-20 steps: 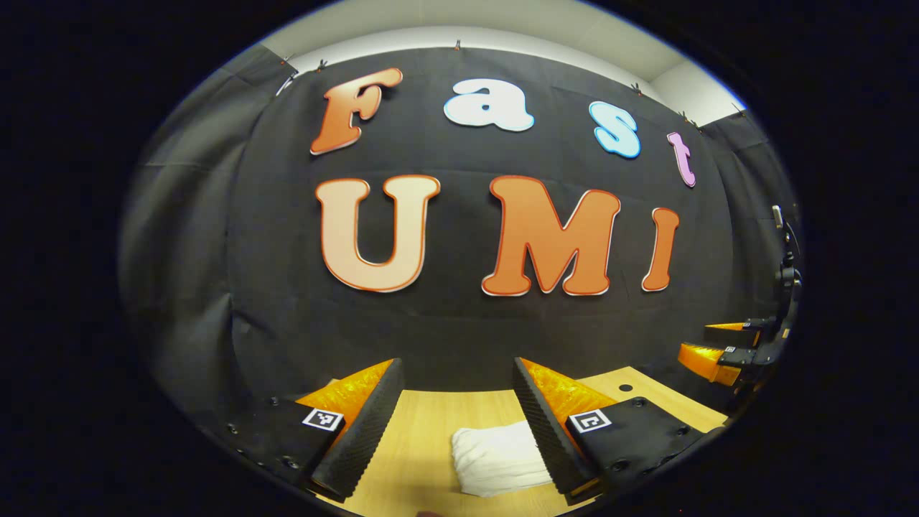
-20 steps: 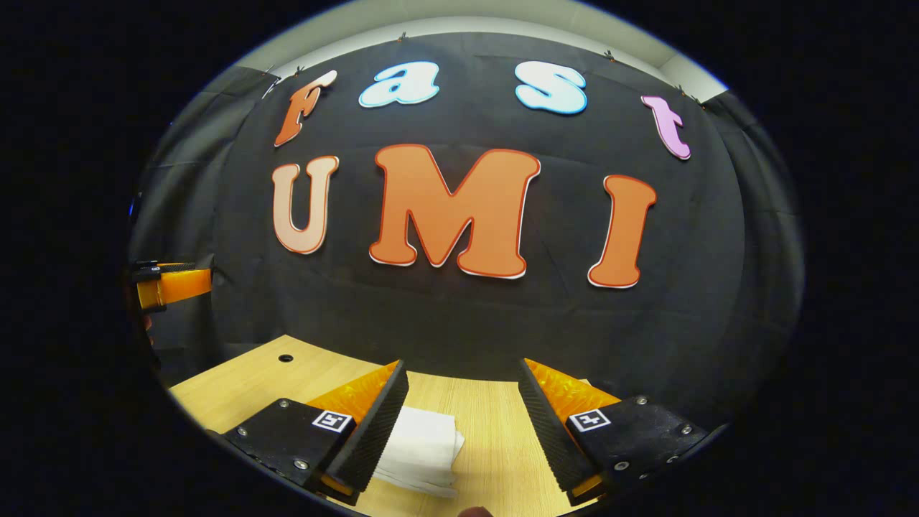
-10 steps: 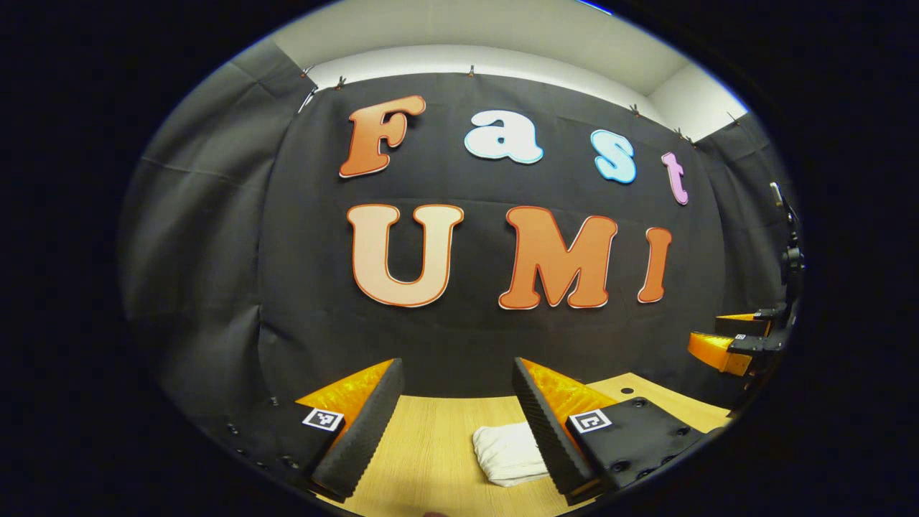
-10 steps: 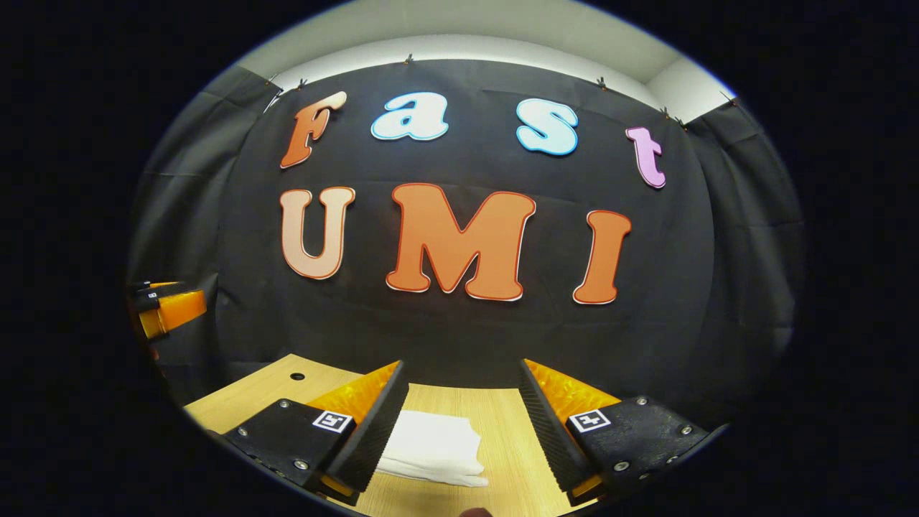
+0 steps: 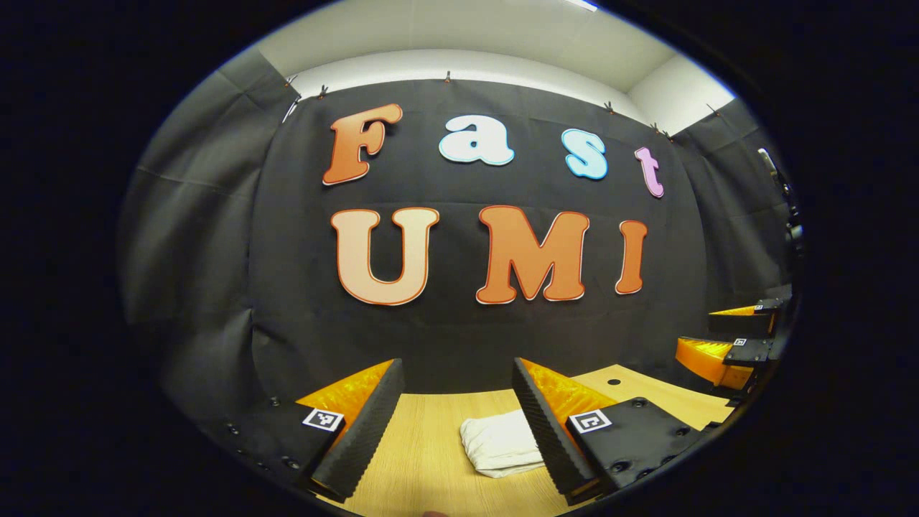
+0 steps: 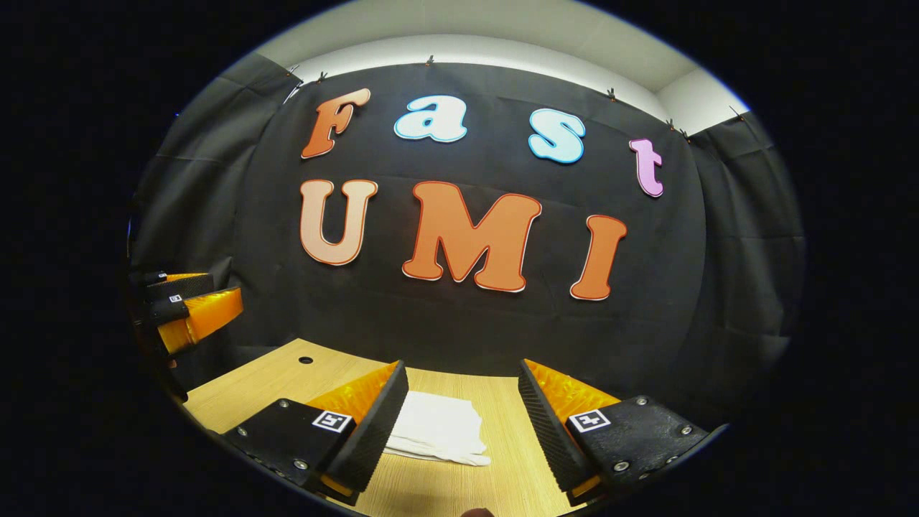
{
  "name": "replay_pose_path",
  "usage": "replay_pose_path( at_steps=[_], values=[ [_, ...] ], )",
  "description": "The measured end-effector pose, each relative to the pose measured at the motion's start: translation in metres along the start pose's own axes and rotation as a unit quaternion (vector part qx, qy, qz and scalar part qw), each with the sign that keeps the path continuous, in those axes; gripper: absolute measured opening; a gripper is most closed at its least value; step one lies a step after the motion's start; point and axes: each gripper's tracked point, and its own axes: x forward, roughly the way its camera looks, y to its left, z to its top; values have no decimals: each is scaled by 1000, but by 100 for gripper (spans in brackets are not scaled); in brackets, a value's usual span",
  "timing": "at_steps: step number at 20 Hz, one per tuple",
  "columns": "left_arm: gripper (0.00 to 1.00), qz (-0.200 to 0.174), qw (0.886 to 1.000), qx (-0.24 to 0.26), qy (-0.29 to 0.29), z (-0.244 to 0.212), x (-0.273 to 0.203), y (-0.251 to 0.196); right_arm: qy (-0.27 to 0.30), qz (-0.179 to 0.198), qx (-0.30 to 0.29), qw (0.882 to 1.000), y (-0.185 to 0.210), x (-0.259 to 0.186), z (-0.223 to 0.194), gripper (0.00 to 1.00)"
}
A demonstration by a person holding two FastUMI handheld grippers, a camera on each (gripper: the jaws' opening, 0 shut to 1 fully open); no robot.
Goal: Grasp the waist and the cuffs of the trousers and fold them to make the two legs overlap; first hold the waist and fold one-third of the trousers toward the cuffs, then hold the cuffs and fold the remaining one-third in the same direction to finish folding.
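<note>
White trousers [image 5: 499,445], folded into a small thick bundle, lie on the wooden table [image 5: 423,459]. In the left gripper view the bundle sits just inside the right finger of my left gripper [image 5: 454,424], which is open and raised above the table with nothing between its fingers. In the right gripper view the same trousers [image 6: 438,434] lie flat beside the left finger of my right gripper [image 6: 463,424], also open and holding nothing. The right gripper [image 5: 732,334] shows far off at the right edge of the left gripper view, and the left gripper [image 6: 190,309] at the left edge of the right gripper view.
The black cloth wall stands right behind the table's far edge. A small round hole [image 6: 306,360] marks the tabletop toward the back in the right gripper view; the same hole [image 5: 612,381] shows in the left gripper view.
Both grippers have pulled up and back from the folded trousers, so the bundle looks smaller and farther. Both stayed open. The trousers have not moved.
</note>
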Motion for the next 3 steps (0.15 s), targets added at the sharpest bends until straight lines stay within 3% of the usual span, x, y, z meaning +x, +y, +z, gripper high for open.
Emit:
replay_pose_path(
  at_steps=[3],
  values=[
    [100, 15, 1000, 7, -6, 2, 1, 2, -7, 11, 9, 1000, -11, 0, 3, 94]
  ],
)
